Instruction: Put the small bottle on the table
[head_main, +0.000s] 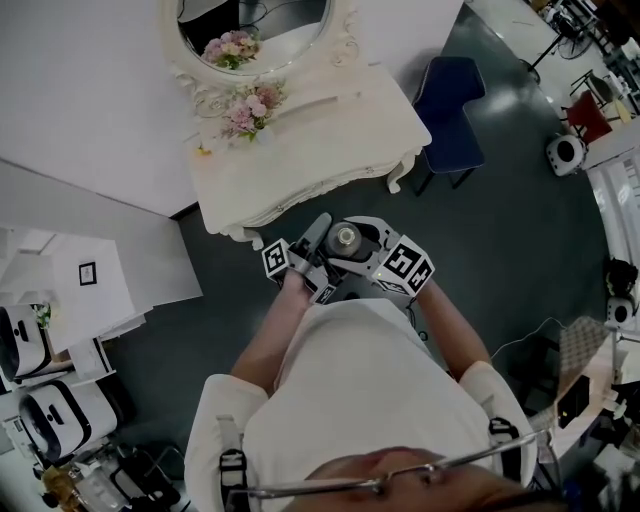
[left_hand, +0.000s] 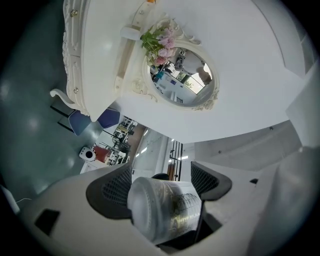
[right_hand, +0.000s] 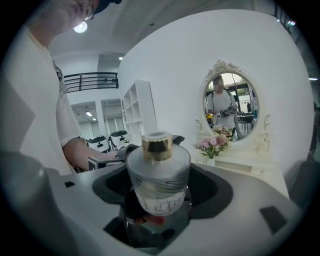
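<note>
Bottle: frosted, gold-capped, perhaps glass.

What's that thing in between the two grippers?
It's the small bottle with the gold cap. The head view shows it in the middle, and the left gripper and right gripper each clamp it in their own views.

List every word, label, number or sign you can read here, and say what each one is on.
Nothing here can be read.
Small bottle: fine print below a line drawing, too small and blurred to read.
Marker cube: black-and-white square patterns only, no words.
Small framed card on the white surface at left: too small to read.
</note>
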